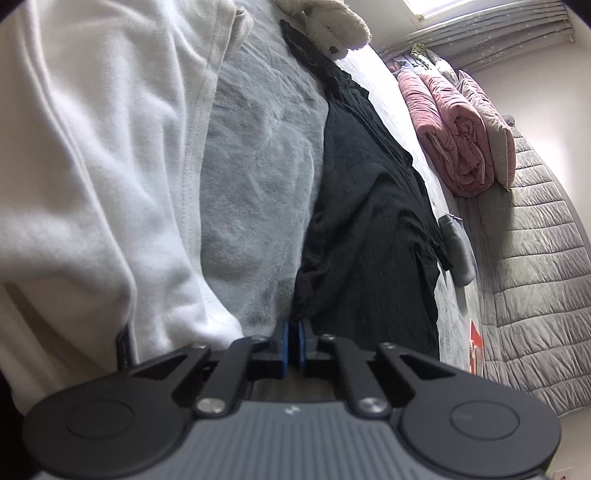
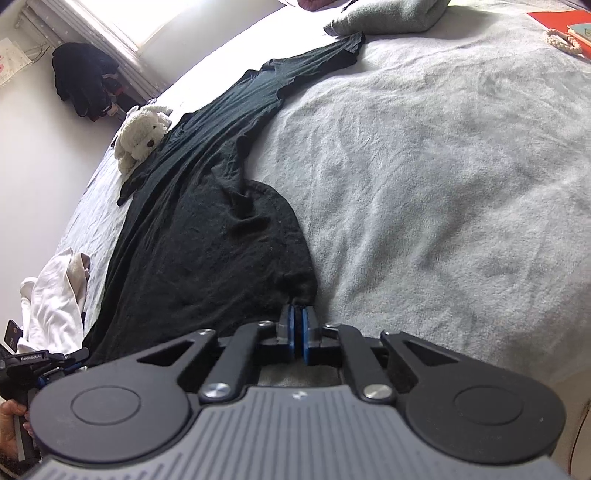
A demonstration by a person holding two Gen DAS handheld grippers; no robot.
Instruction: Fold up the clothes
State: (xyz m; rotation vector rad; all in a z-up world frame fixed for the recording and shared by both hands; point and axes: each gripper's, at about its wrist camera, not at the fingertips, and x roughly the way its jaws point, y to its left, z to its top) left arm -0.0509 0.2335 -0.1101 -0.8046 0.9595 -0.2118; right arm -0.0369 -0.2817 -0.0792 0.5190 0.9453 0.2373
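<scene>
A long black garment lies stretched across the grey fleece blanket on the bed. My left gripper is shut on its near hem, blue pads pinching the fabric. In the right wrist view the same black garment runs away toward the far sleeve. My right gripper is shut on its near right corner. The left gripper shows at the lower left there, held by a hand. A white garment lies bunched to the left of the black one.
A white plush dog sits at the garment's far edge. A rolled pink quilt and a grey quilted bedspread lie to the right. A folded grey item and a red object sit at the far end. Dark clothes hang beside the window.
</scene>
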